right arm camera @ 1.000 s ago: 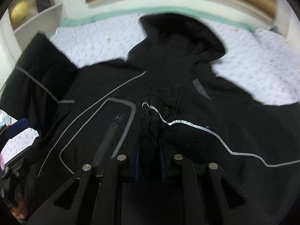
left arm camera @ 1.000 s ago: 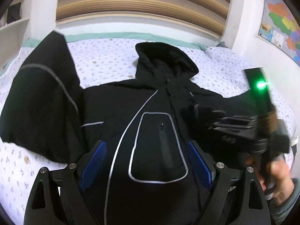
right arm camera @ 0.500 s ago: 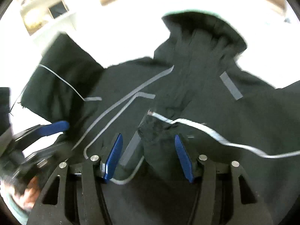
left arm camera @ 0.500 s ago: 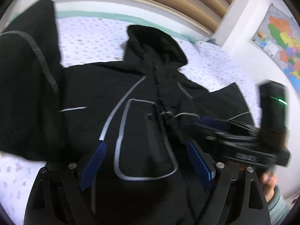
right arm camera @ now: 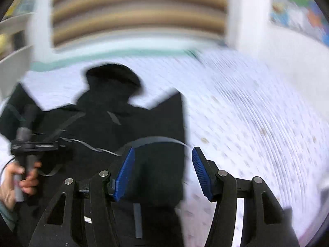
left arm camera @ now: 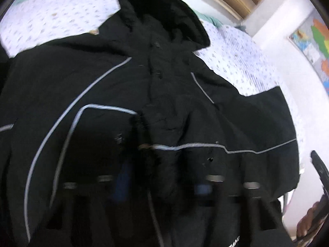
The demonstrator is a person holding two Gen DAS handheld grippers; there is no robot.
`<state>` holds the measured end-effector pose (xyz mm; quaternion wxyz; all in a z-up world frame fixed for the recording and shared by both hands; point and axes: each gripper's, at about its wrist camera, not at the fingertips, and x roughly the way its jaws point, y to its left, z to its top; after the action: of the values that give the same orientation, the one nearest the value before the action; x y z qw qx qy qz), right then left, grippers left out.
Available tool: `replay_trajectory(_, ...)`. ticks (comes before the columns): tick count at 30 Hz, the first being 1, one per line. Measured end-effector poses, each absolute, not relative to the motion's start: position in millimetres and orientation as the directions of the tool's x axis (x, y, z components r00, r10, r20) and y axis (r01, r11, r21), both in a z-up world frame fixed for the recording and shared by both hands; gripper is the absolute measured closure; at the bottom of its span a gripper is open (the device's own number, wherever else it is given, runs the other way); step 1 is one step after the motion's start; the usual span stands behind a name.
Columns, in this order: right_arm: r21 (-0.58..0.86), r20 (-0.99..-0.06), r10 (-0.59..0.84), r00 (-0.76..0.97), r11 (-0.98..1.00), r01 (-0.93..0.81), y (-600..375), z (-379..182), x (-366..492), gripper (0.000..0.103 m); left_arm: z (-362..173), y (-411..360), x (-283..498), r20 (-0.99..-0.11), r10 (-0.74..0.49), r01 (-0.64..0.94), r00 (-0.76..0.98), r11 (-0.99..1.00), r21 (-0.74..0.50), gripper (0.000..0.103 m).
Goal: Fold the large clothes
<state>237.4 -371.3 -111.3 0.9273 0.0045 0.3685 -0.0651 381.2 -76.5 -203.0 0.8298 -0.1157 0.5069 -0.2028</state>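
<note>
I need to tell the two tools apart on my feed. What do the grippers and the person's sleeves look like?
The right gripper has ribbed blue pads on black plastic fingers with cut-out frames and silver pivot bolts. The left gripper is a black assembly on a dark grey handle. The left hand comes out of a grey-green cuff. No cables are visible.

Bedroom in a home. Bed point(left arm camera: 236, 47) w/ white small-print sheet, teal edging at far side. Slatted wood headboard point(right arm camera: 139, 10) vs white wall. Colour map point(left arm camera: 314, 41) on wall at right. White shelves point(right arm camera: 14, 41) at left. Black jacket point(left arm camera: 144, 103) spread on bed.
</note>
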Motion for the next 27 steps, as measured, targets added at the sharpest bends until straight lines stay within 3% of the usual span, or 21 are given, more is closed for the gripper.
replay_trajectory(3,-0.081,-0.752,-0.179,0.634,0.980,0.181,-389,-140,258,0.046,-186,-78,376,-0.786,-0.407,0.232,0.465,0.913,-0.335,0.084)
replay_trajectory(5,-0.042,-0.788,-0.128,0.602,0.987,0.155,-390,-154,272,0.054,-163,-61,367,-0.748,-0.370,0.217,0.551,0.929,-0.299,0.084)
replay_trajectory(7,0.002,-0.802,-0.067,0.594,0.993,0.115,-379,-160,286,0.054,-141,-33,357,-0.715,-0.319,0.169,0.623,0.947,-0.275,0.084)
replay_trajectory(10,0.050,-0.799,0.020,0.601,0.998,0.033,-350,-164,306,0.054,-126,8,347,-0.718,-0.147,0.052,0.680,0.987,-0.153,0.084)
replay_trajectory(12,0.072,-0.813,0.079,0.577,0.997,-0.035,-320,-173,327,0.054,-137,22,346,-0.762,-0.033,0.001,0.647,0.999,-0.043,0.084)
replay_trajectory(15,0.119,-0.852,0.144,0.503,0.990,-0.081,-289,-204,349,0.054,-175,28,352,-0.845,0.041,0.005,0.533,0.999,0.052,0.082)
replay_trajectory(18,0.017,-0.903,0.061,0.425,0.994,-0.105,-260,-241,365,0.053,-205,23,355,-0.856,0.095,0.017,0.508,0.993,0.120,0.075)
replay_trajectory(22,-0.041,-0.898,0.013,0.440,0.993,-0.112,-253,-243,365,0.053,-198,18,347,-0.834,0.072,0.045,0.548,0.992,0.115,0.073)
replay_trajectory(27,0.005,-0.896,0.060,0.440,0.992,-0.126,-243,-216,361,0.053,-150,41,306,-0.782,-0.178,0.121,0.597,0.984,-0.132,0.061)
